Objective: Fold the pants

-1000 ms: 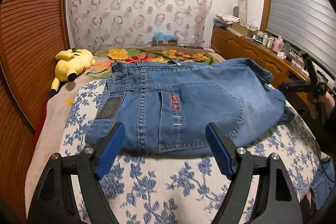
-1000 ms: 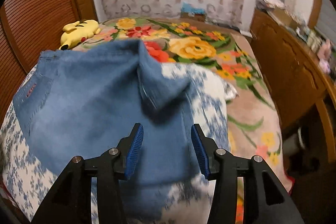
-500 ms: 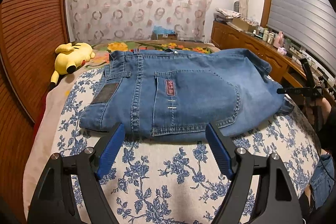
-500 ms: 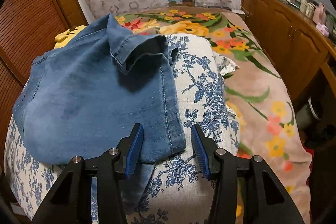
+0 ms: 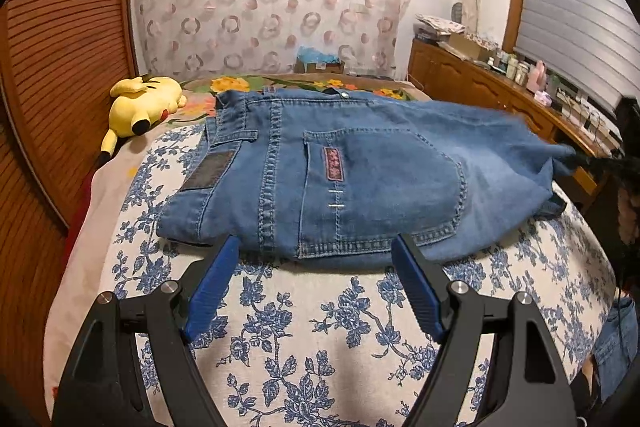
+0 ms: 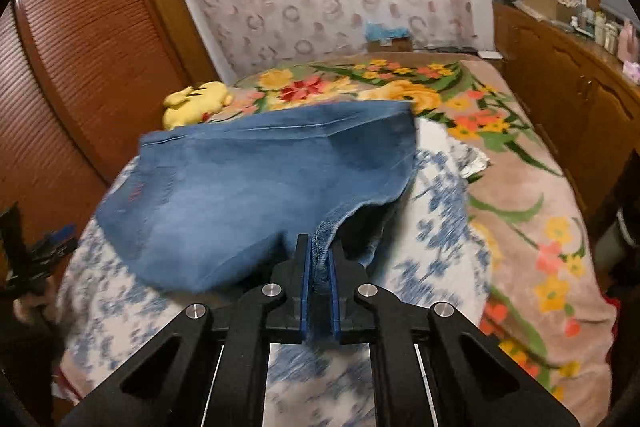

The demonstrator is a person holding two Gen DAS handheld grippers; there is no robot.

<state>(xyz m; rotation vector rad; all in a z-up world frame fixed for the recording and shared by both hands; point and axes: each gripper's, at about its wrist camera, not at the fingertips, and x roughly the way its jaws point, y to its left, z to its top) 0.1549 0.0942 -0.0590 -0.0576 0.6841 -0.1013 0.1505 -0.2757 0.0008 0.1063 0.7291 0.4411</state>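
Blue denim pants (image 5: pixel 360 179) lie folded on a blue-flowered quilt (image 5: pixel 320 327), back pocket up, waistband at the far left. My left gripper (image 5: pixel 316 239) stands open at the near edge of the pants, and its blue pads (image 5: pixel 212 287) touch nothing. In the right wrist view my right gripper (image 6: pixel 319 247) is shut on the hem of the pants (image 6: pixel 256 187). The leg end is lifted off the quilt there. That gripper (image 5: pixel 596 161) shows dark and blurred at the right edge of the left wrist view, pinching the cloth.
A yellow plush toy (image 5: pixel 144 107) lies at the far left of the bed by a slatted wooden wardrobe (image 5: pixel 60 67). A flowered blanket (image 6: pixel 520 227) covers the bed's right side. A wooden cabinet (image 5: pixel 480 83) with bottles and boxes runs along the right wall.
My right gripper has shut on the hem of the pants and drawn that end up and sideways. The left gripper has stayed open and hardly moved.
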